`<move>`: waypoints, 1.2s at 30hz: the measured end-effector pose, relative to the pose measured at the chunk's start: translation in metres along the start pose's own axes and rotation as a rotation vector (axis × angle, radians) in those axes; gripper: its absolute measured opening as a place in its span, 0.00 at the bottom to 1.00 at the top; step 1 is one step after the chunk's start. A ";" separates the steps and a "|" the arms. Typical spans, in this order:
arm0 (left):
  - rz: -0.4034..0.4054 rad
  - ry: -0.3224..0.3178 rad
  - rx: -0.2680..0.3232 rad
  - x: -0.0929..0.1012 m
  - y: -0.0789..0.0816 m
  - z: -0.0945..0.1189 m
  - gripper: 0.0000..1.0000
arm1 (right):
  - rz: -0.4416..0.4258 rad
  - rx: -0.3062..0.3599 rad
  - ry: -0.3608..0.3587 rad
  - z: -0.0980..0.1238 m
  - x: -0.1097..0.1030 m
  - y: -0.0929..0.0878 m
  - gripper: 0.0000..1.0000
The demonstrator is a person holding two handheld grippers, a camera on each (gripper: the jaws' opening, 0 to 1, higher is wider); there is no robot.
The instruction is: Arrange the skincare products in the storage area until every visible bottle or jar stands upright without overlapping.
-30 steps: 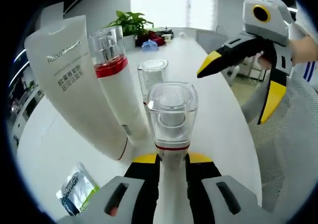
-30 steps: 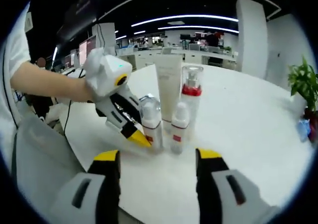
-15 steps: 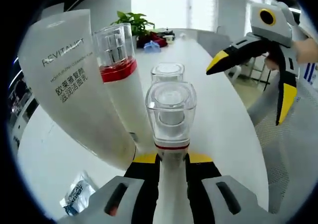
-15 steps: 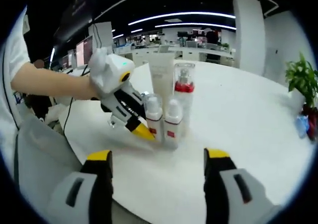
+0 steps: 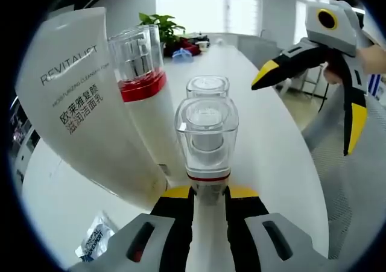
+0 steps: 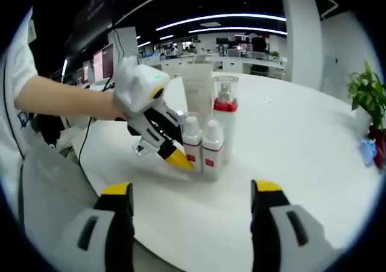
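Upright, small bottle (image 5: pixel 206 140) clamped in left hand-held gripper (image 5: pixel 204 192)

white tube (image 5: pixel 90 115), red-banded bottle (image 5: pixel 205 157)

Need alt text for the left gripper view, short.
The left tool is shut on a small clear-capped bottle standing on a white table. Another small bottle stands behind it, a red-banded pump bottle and white Revitalift tube stand left, and the right tool hovers open.

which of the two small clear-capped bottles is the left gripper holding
The nearer small bottle, clamped between the left gripper jaws; its twin stands free just behind it, ungripped.
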State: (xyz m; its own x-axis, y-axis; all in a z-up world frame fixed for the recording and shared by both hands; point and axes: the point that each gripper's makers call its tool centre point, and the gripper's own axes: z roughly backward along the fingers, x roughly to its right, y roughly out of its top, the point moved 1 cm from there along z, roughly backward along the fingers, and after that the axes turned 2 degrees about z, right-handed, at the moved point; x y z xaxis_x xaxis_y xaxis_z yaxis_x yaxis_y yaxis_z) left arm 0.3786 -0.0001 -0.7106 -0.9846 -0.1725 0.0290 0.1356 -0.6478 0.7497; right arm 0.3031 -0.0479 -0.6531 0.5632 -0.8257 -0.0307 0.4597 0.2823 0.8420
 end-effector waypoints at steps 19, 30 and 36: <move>0.028 0.003 -0.057 0.005 -0.015 0.004 0.26 | -0.012 -0.007 0.013 0.000 -0.002 -0.002 0.80; 0.106 0.048 -0.072 0.008 -0.029 0.031 0.39 | -0.004 -0.008 0.019 0.003 -0.005 0.000 0.84; 0.185 0.123 -0.073 0.006 -0.042 0.055 0.53 | -0.008 0.000 0.018 0.006 -0.004 0.002 0.88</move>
State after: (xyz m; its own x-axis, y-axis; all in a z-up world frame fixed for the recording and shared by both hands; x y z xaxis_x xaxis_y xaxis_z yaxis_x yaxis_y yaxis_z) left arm 0.3609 0.0674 -0.7057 -0.9219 -0.3796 0.0774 0.3247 -0.6480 0.6889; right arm 0.2978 -0.0470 -0.6481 0.5717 -0.8191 -0.0466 0.4639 0.2759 0.8418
